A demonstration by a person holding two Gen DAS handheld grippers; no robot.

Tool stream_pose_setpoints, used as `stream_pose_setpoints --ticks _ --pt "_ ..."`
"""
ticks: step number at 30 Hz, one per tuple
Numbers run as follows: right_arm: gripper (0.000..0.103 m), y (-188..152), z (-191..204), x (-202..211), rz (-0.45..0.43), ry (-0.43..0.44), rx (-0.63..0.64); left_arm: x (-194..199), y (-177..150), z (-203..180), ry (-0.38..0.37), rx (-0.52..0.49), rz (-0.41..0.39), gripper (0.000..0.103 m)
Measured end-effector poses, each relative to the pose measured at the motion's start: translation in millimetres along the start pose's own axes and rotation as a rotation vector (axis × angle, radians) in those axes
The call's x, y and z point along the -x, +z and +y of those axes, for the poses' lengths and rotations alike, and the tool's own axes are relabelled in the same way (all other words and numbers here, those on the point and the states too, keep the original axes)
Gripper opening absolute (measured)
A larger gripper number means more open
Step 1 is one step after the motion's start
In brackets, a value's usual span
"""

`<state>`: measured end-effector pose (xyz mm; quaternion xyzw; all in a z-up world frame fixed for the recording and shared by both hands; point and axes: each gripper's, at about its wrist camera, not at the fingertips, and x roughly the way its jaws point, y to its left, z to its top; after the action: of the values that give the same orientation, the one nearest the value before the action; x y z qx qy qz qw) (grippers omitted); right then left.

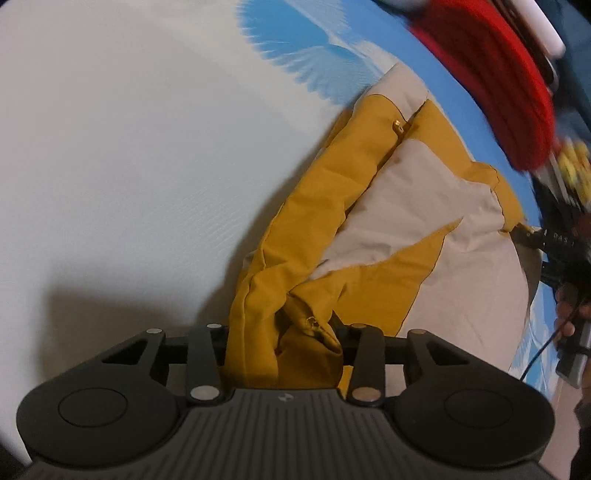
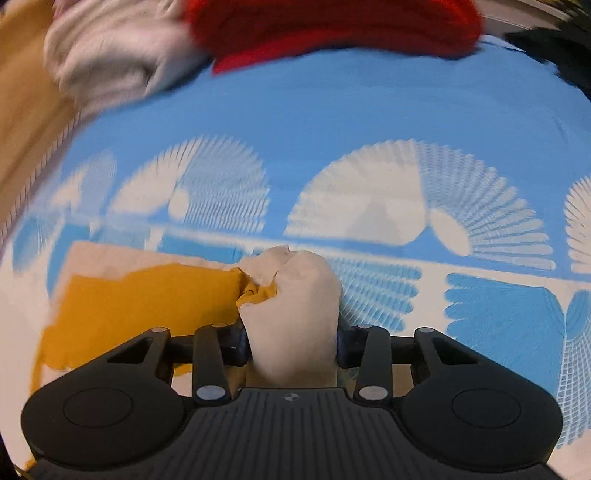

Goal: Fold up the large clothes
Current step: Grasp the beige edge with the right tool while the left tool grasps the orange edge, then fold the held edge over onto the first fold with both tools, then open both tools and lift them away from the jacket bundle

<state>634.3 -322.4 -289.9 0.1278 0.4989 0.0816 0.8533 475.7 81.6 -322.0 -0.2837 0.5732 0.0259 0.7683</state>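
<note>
A: What does the left gripper (image 1: 282, 354) have hold of?

B: A bunched mustard fold of the two-tone garment (image 1: 391, 221). Its jaws are closed in on the cloth, which fills the gap between them and runs away from the gripper across the bedsheet (image 1: 110, 147).

A: And the right gripper (image 2: 293, 349)?

B: It is clamped the same way on a beige wad of the garment (image 2: 147, 299), with a little mustard cloth puckered just beside the wad. The fingertips themselves are hidden by fabric.

A: Where does the garment lie, taking the sheet as the landmark?

B: On the sheet's pale part, close to the blue-and-white fan pattern (image 2: 388, 192). In the left wrist view, mustard and beige panels overlap with creases, and a small brass zipper pull (image 1: 397, 125) sits on the mustard part. In the right wrist view, a flat mustard panel spreads left of the held wad.

A: Anything else on the sheet?

B: A red knitted item (image 2: 332, 26) lies at the sheet's far edge, well apart from the garment, with a blurred whitish cloth (image 2: 110, 55) beside it.
</note>
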Motion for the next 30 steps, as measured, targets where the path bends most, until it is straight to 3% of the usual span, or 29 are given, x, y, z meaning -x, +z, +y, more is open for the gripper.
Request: stream_pose_setpoints --ticks 4,8,11,13,16,18,19,20,21,22,25,27,30 --pt "0.04 -4 -68 18 -0.107 0.022 -0.25 -41 93 -57 0.021 -0.199 0.032 0.044" --pt "0.04 -58 -147 46 -0.262 0.033 -0.607 -105 182 -193 0.092 -0.545 -0.018 0.044" --pt "0.04 -130 -169 62 -0.355 0.087 -0.81 -143 199 -289 0.127 -0.751 -0.058 0.045" --pt "0.04 -170 -164 69 -0.427 0.097 -0.885 -157 191 -323 0.123 -0.827 -0.074 0.045" --pt "0.041 -200 -154 71 -0.502 0.097 -0.931 -170 176 -350 0.147 -0.888 -0.105 0.049" --pt "0.042 -204 -153 70 -0.516 0.097 -0.927 -171 170 -353 0.161 -0.899 -0.132 0.057" --pt "0.046 -203 -155 70 -0.507 0.1 -0.918 -168 166 -350 0.164 -0.878 -0.154 0.072" --pt "0.057 -201 -158 73 -0.489 0.09 -0.905 -165 169 -347 0.18 -0.855 -0.192 0.081" --pt "0.064 -198 -159 79 -0.47 0.056 -0.88 -162 174 -347 0.218 -0.83 -0.254 0.097" --pt "0.08 -190 -158 89 -0.46 0.004 -0.84 -155 174 -343 0.258 -0.804 -0.321 0.103" --pt "0.084 -180 -140 136 -0.486 -0.158 -0.649 -107 162 -328 0.368 -0.739 -0.458 0.103" --pt "0.086 -168 -112 167 -0.476 -0.272 -0.45 -59 132 -315 0.344 -0.735 -0.506 0.103" --pt "0.088 -153 -56 207 -0.455 -0.371 -0.17 17 58 -297 0.29 -0.781 -0.528 0.103"
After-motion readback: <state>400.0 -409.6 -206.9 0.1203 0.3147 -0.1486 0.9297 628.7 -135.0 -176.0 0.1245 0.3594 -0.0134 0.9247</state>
